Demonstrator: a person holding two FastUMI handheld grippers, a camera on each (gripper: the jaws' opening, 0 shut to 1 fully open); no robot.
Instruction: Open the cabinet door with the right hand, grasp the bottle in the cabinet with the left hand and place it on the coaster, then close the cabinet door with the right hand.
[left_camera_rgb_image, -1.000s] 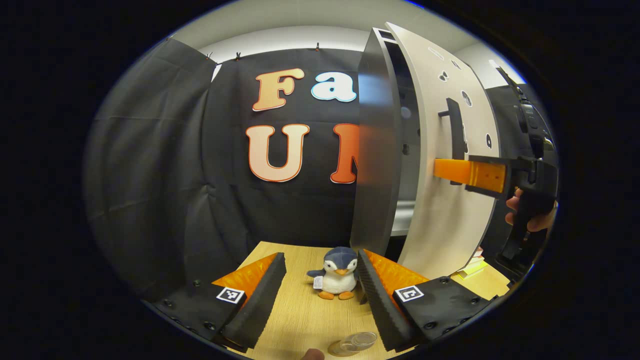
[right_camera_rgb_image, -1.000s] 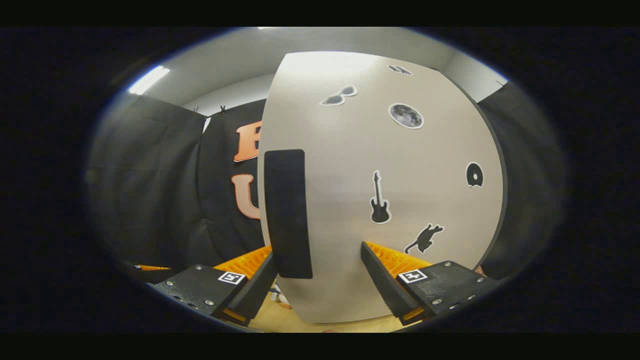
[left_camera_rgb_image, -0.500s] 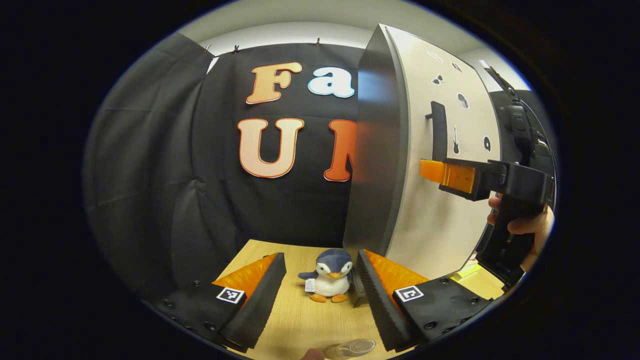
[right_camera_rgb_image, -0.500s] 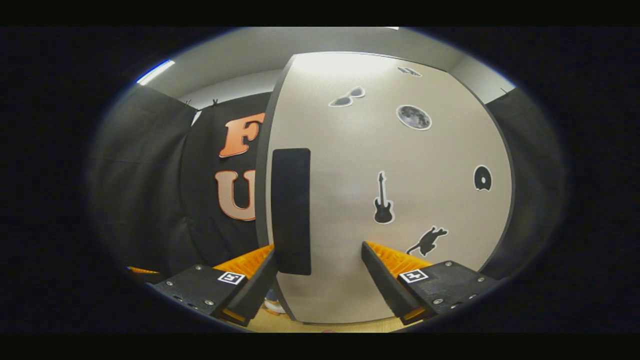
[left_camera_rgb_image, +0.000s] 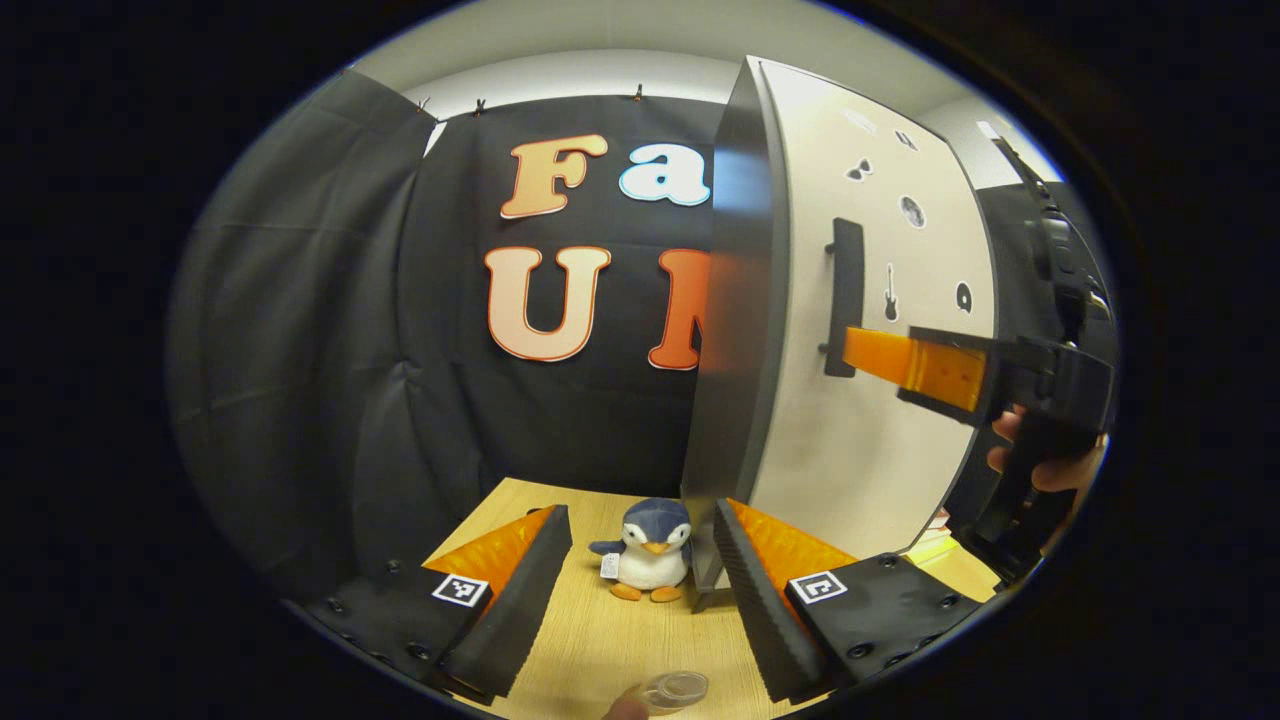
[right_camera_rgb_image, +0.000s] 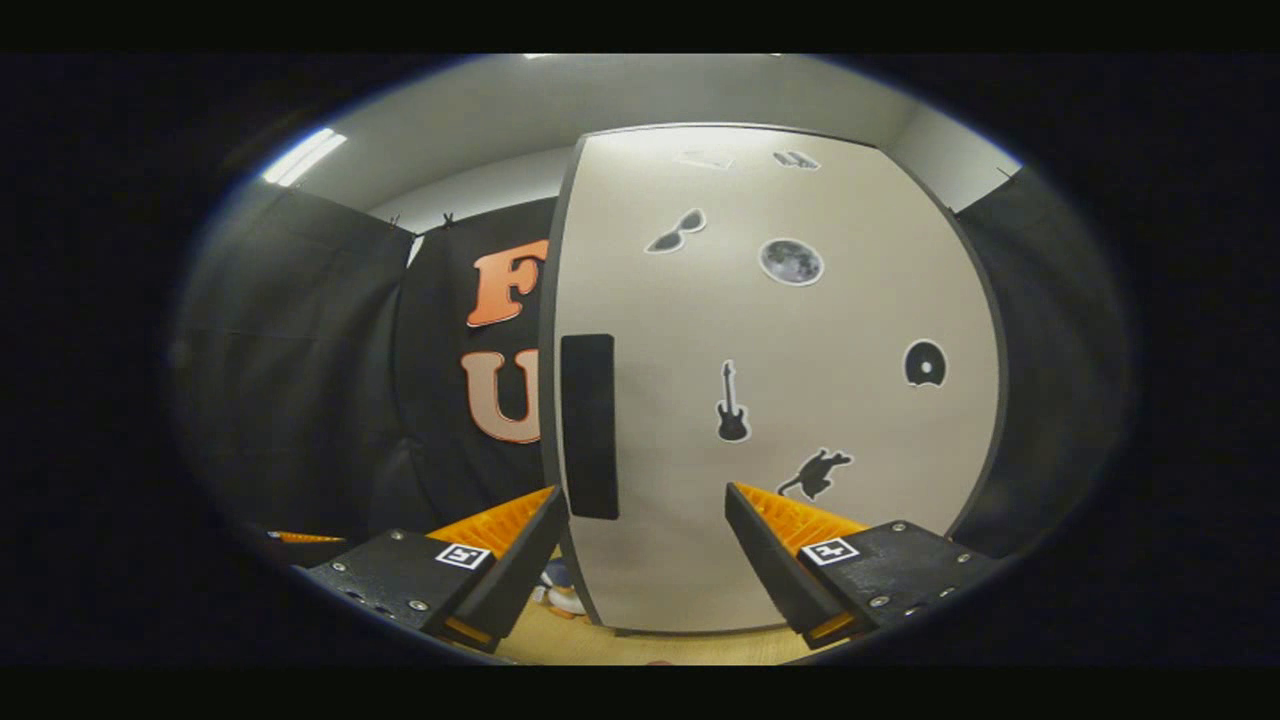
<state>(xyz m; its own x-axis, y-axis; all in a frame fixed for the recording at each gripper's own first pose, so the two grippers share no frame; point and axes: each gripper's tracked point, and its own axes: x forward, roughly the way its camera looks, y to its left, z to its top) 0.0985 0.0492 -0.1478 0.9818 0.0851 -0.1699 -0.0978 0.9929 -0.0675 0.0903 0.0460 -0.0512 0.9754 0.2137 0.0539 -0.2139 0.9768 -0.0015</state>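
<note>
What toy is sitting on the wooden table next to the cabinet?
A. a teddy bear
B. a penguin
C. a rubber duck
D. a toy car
B: a small plush penguin with a dark head, white belly and orange beak and feet stands on the wooden table, just left of the cabinet.

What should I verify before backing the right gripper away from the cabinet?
1. Cabinet door closed: ok; in the left gripper view its edge sits against the cabinet side with no gap.
2. Right gripper released: ok; jaws open, and the handle is not between them.
3. Left gripper empty: ok; jaws open, nothing held.
4. Bottle on coaster: cannot tell; a clear round object, likely the bottle, sits at the lower edge of the left gripper view.
5. Penguin toy out of the way: ok; it stands upright on the table by the cabinet's corner.
</note>
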